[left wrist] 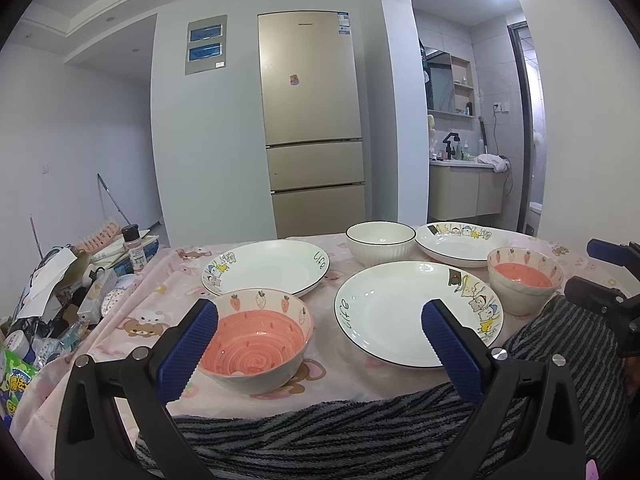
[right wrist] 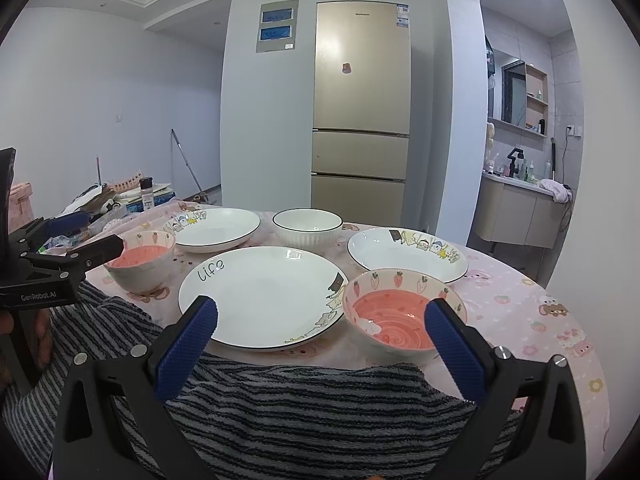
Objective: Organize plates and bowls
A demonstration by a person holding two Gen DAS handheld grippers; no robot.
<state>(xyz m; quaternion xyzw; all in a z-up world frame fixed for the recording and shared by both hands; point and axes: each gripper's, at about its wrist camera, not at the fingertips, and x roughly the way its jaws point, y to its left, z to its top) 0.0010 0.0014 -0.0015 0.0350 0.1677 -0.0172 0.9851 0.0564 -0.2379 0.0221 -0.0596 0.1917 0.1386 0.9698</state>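
We are holding both black, blue-padded grippers, left gripper (left wrist: 320, 320) and right gripper (right wrist: 322, 318), spread wide and empty above the white cartoon-printed ceramic plate (left wrist: 396, 312).

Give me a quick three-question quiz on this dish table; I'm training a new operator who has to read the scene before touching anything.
1. True or false: the left gripper already holds a dish.
2. How many pink strawberry bowls are on the table: A) one, B) two, C) three?
3. Fill in: the word written on the rim of the nearest plate is ____.

Key
1. False. Both the left gripper and the right gripper hang open above the striped towel, holding nothing.
2. B. One pink bowl sits on the left, another pink bowl on the right; the third bowl, the ribbed bowl, is white.
3. "Life".
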